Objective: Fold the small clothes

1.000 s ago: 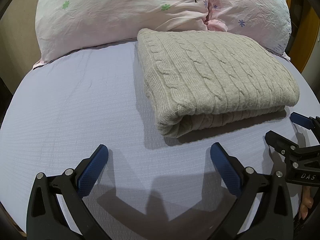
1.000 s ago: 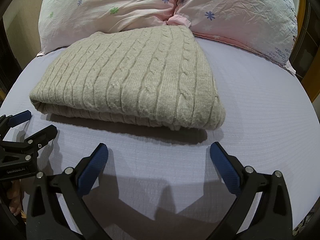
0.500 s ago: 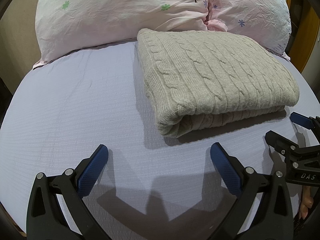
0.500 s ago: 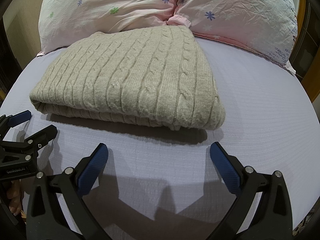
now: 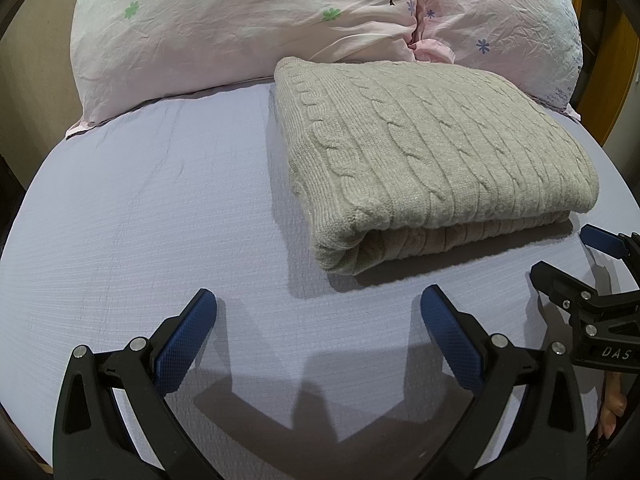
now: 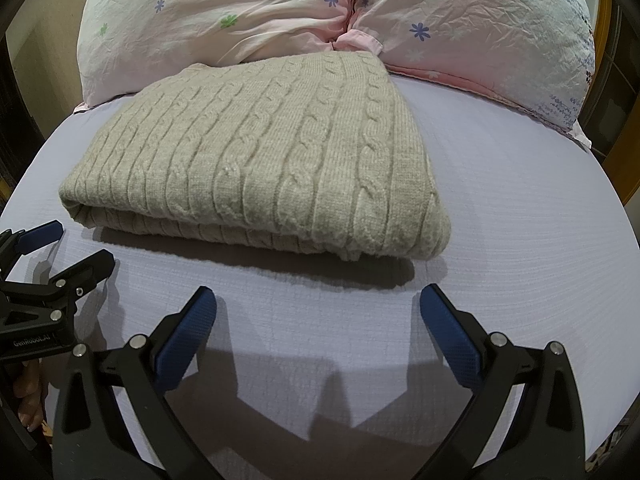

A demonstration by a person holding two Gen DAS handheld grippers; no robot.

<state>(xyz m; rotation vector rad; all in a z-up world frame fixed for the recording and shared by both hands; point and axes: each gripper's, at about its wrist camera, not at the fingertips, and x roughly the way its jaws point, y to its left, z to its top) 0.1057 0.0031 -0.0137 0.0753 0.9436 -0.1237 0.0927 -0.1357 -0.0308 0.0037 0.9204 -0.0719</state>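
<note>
A beige cable-knit sweater [image 5: 432,160] lies folded into a thick rectangle on the lavender bed sheet [image 5: 160,220]; it also shows in the right wrist view [image 6: 272,160]. My left gripper [image 5: 318,312] is open and empty, a little short of the sweater's near left corner. My right gripper [image 6: 318,312] is open and empty, just in front of the sweater's near right corner. Each gripper shows in the other's view: the right one [image 5: 576,256] at the right edge, the left one [image 6: 68,248] at the left edge. Neither touches the sweater.
Two pink floral pillows [image 5: 240,20] [image 6: 480,32] lie behind the sweater at the head of the bed. A wooden frame [image 5: 616,80] stands at the right. Bare sheet [image 6: 540,220] lies on both sides of the sweater.
</note>
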